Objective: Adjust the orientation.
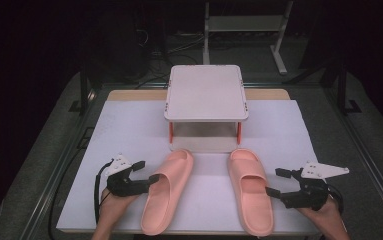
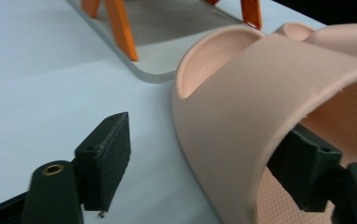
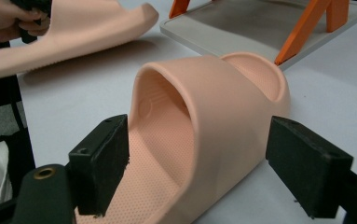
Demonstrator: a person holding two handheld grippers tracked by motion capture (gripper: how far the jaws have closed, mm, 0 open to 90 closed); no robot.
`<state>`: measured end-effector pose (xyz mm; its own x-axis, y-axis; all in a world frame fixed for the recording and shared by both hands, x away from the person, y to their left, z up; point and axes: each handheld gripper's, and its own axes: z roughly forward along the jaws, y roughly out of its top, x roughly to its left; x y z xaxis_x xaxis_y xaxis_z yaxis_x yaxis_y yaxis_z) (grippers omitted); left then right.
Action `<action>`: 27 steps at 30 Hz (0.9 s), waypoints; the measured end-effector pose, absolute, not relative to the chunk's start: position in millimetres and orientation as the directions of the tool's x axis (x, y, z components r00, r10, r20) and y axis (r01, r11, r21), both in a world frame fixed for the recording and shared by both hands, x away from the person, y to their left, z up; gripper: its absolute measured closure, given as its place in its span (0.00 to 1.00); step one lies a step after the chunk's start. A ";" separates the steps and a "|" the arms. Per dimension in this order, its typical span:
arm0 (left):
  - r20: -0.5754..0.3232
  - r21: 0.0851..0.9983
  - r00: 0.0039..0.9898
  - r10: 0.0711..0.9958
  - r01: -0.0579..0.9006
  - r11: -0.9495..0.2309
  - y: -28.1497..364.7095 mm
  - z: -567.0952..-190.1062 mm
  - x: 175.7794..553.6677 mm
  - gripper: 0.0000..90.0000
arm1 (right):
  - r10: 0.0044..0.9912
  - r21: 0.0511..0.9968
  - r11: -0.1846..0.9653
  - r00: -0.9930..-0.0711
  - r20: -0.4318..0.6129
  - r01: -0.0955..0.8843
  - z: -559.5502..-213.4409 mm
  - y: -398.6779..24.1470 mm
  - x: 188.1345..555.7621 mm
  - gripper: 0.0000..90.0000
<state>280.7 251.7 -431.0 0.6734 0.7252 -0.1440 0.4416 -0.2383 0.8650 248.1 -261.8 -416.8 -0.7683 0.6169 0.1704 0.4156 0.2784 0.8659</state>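
**mod_a:** On the white table cover (image 1: 129, 125), two peach foam slide sandals sit in front of the small white two-tier rack with orange legs (image 1: 206, 92). Neither's on it yet, so basically nothing's done.

**bench42:** Yep. Left gripper (image 1: 148, 171) gapes wide, one jaw inside the left sandal's (image 1: 166, 197) strap, not pinching. Right gripper (image 1: 274, 181) straddles the right sandal's (image 1: 250, 197) strap, also open. Rack's lower shelf has open room; sandal heels nearly overhang the near edge.
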 end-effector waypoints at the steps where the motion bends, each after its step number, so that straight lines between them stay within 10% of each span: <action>1: -0.163 0.856 0.691 0.704 0.454 -0.247 249.4 -430.3 280.4 0.26 | 0.615 0.866 0.287 -0.772 0.161 0.409 -416.2 -262.3 247.3 0.26; 27: -0.053 0.817 0.789 0.613 0.387 -0.427 224.0 -429.3 271.4 0.47 | 0.660 0.820 0.370 -0.745 0.100 0.438 -423.8 -241.8 255.8 0.44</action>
